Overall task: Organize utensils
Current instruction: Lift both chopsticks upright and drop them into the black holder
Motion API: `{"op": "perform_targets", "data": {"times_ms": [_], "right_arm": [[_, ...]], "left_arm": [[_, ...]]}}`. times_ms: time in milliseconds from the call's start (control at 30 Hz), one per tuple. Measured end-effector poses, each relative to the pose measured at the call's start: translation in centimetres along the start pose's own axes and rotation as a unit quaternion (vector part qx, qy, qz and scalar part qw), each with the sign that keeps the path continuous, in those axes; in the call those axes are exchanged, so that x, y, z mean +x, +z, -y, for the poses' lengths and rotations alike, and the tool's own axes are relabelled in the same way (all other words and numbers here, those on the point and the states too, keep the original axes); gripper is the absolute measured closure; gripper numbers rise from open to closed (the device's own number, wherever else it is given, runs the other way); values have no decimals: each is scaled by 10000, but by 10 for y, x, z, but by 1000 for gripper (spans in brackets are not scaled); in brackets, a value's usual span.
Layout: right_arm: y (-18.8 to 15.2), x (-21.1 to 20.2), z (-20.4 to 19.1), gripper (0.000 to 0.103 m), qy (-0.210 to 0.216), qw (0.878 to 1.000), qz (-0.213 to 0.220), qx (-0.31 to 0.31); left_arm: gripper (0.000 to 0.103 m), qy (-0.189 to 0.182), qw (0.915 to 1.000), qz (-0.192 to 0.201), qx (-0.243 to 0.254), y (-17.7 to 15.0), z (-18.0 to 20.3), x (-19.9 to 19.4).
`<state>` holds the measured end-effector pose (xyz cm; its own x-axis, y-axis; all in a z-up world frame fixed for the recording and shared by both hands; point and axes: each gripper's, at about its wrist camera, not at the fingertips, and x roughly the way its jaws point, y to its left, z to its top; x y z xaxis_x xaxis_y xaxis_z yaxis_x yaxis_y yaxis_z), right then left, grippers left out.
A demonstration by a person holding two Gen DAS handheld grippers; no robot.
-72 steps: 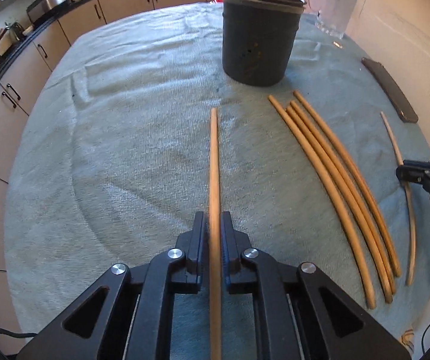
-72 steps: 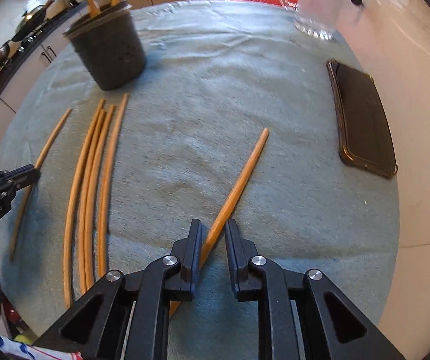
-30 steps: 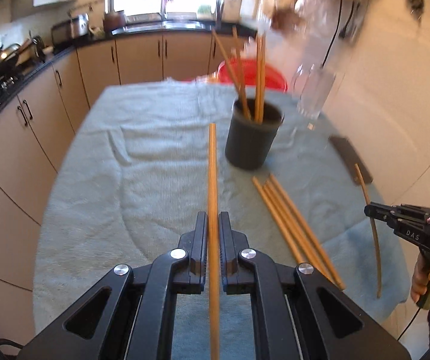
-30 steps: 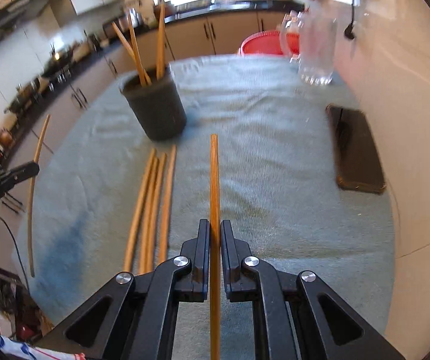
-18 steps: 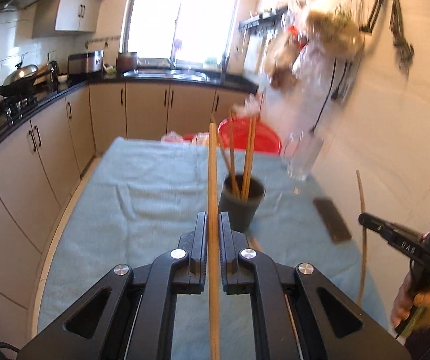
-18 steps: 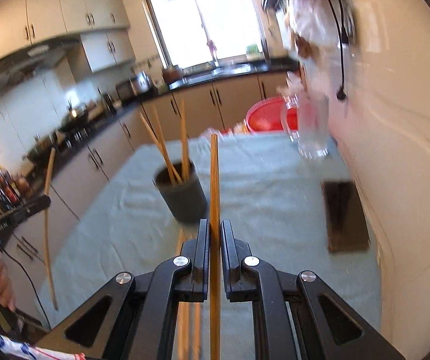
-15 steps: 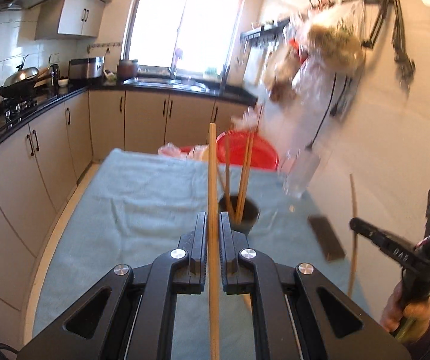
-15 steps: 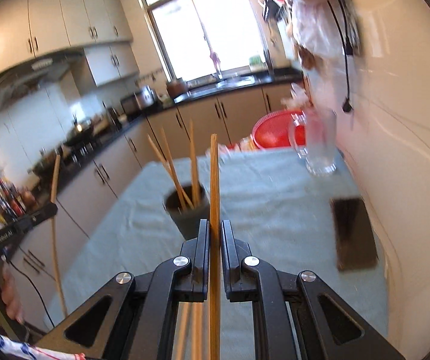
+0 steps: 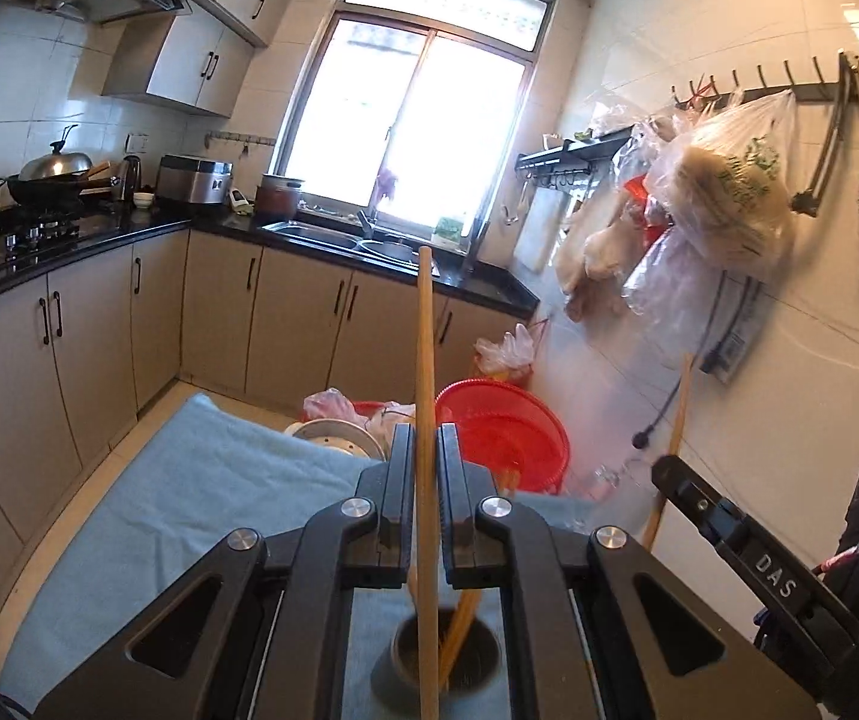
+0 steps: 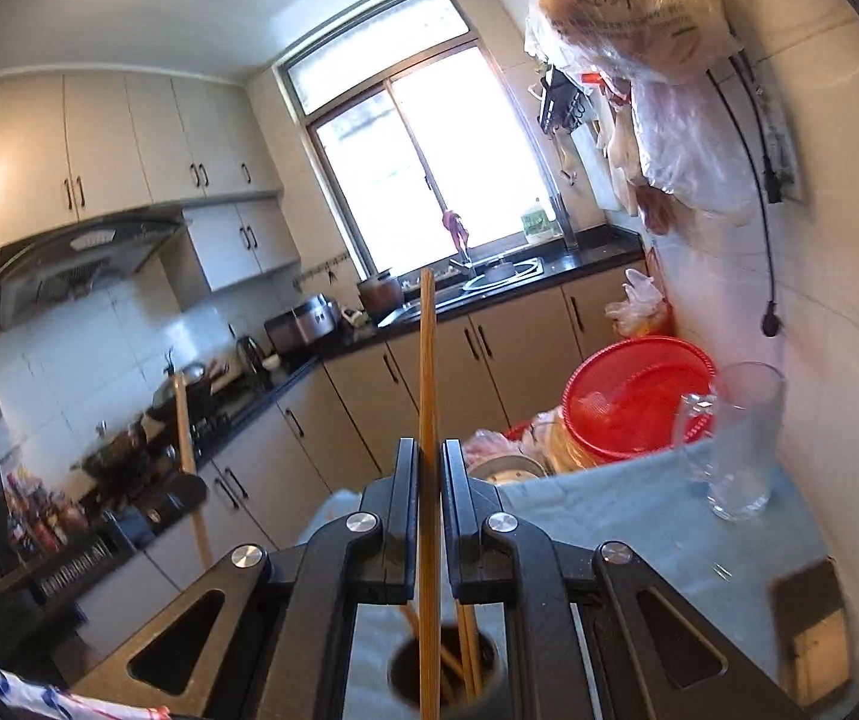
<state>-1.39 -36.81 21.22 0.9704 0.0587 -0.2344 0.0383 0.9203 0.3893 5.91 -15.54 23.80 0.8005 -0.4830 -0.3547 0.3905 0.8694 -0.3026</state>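
Left gripper [image 9: 423, 450]: jaws pinching a wooden chopstick [image 9: 423, 360], upright. Right gripper [image 10: 428, 468]: jaws pinching a second chopstick [image 10: 427, 372], upright. Both sticks held above the dark holder [image 10: 444, 681], which stands on the blue-towelled bench [image 9: 201, 492] and contains more chopsticks. Glass mug [image 10: 735, 438] beyond holder.

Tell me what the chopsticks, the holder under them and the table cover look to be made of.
Chopstick in the left gripper: chopstick looks like bamboo or wood, matte tan, no gloss.
The one in the right gripper: right chopstick has the same tan, faintly grained look.
Holder: dark grey, matte, probably plastic; too blurred to be sure.
Table cover: pale blue-green cloth, soft and towel-like.
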Motion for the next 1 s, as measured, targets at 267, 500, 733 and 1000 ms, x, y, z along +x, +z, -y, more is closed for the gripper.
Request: {"op": "perform_targets", "data": {"times_ms": [267, 500, 733, 1000], "right_arm": [[-9, 53, 17, 96, -19, 9998, -20, 189], [-25, 67, 28, 95, -63, 9995, -241, 175], [-40, 72, 34, 95, -112, 9985, -492, 215], [-45, 69, 30, 84, -130, 9980, -611, 106]], "left_arm": [[97, -15, 9999, -39, -126, -7, 6, 55], [97, 139, 9996, -221, 114, -25, 12, 78], [97, 272, 9991, -322, 65, -36, 2, 80], [94, 352, 9988, -349, 51, -40, 1, 71]]}}
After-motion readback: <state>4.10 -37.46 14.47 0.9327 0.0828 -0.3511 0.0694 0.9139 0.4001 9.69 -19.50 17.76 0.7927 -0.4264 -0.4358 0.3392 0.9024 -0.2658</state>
